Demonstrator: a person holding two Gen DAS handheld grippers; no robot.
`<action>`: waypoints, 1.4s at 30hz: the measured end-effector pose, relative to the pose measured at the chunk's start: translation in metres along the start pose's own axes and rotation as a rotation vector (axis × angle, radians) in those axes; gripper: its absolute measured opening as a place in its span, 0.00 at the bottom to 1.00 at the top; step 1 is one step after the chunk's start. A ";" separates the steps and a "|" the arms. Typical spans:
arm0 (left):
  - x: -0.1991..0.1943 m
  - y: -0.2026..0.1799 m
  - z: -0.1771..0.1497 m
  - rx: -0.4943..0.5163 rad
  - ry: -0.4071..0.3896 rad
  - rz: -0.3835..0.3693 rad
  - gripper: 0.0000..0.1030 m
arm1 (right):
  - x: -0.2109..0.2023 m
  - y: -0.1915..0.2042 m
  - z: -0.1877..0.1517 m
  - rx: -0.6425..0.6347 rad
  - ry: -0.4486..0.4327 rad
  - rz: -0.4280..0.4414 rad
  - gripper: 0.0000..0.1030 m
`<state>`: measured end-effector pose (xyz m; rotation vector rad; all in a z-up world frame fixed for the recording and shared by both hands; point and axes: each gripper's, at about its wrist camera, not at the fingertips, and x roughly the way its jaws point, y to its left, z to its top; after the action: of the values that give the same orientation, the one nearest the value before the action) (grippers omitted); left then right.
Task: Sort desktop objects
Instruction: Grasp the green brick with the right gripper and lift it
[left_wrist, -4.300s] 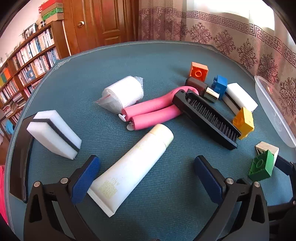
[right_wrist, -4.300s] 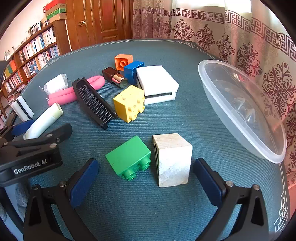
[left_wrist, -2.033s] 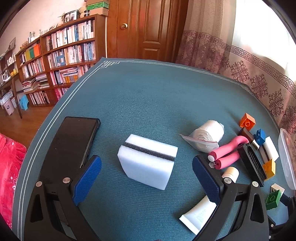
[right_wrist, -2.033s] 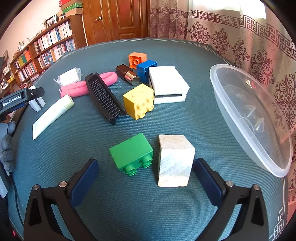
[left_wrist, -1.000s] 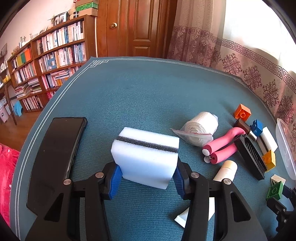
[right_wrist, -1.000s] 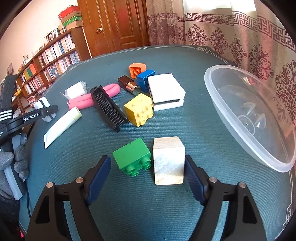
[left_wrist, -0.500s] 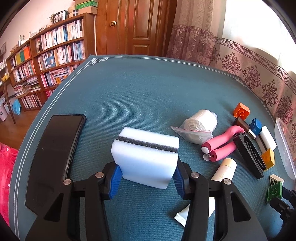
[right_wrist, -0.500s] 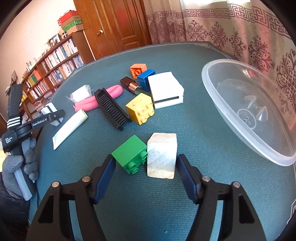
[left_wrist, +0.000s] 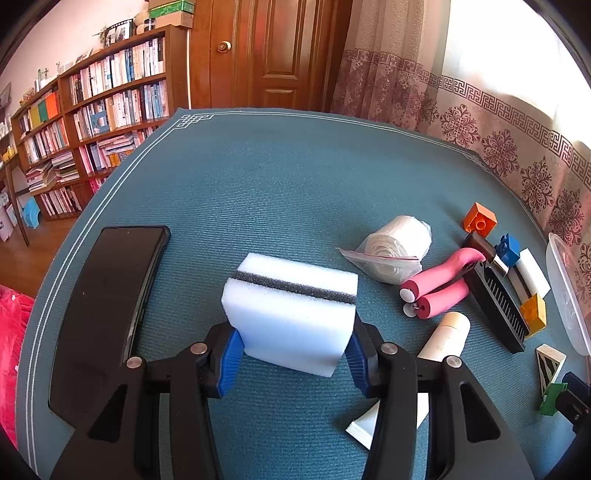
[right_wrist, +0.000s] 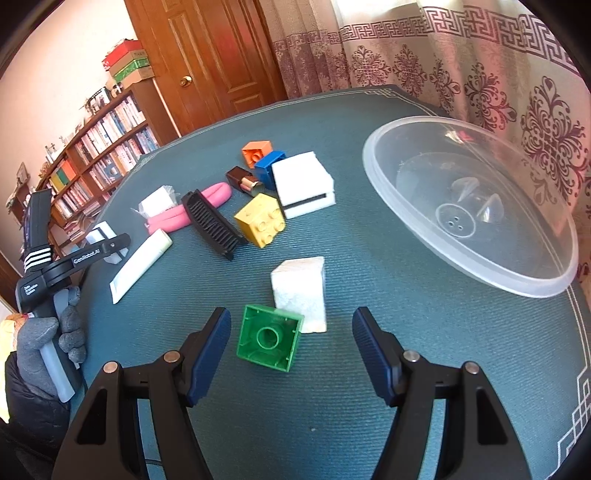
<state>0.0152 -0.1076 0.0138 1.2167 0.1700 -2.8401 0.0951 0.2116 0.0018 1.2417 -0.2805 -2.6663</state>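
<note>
My left gripper (left_wrist: 291, 349) is shut on a white sponge with a dark stripe (left_wrist: 291, 306), held just above the teal table. My right gripper (right_wrist: 291, 347) is open around a green brick (right_wrist: 269, 338), tipped with its hollow underside facing the camera, and a pale stone block (right_wrist: 301, 293) leaning behind it. Neither finger clearly presses them. A clear plastic bowl (right_wrist: 517, 273) sits to the right.
A yellow brick (right_wrist: 260, 219), black comb (right_wrist: 214, 223), white sponge (right_wrist: 303, 182), blue brick (right_wrist: 269, 164), orange brick (right_wrist: 255, 151), lipstick (right_wrist: 242, 179), pink grip (right_wrist: 184, 218), cream tube (right_wrist: 140, 264) and bagged roll (left_wrist: 395, 251) lie mid-table. A black phone (left_wrist: 107, 306) lies left.
My left gripper closed on the striped sponge a second ago and keeps holding it. My right gripper narrowed around the green brick and stone block; the green brick has tipped up onto its side.
</note>
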 end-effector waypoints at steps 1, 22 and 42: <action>0.000 0.000 0.000 0.001 -0.001 0.000 0.50 | 0.000 -0.002 -0.001 0.010 0.003 0.004 0.70; -0.004 -0.002 -0.002 0.003 -0.009 0.000 0.50 | 0.009 0.027 -0.009 -0.088 0.038 -0.048 0.37; -0.025 -0.038 0.007 0.055 -0.045 -0.042 0.50 | -0.038 -0.021 0.013 0.024 -0.124 -0.060 0.37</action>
<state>0.0248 -0.0709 0.0397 1.1710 0.1184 -2.9243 0.1070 0.2421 0.0330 1.1099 -0.2979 -2.8046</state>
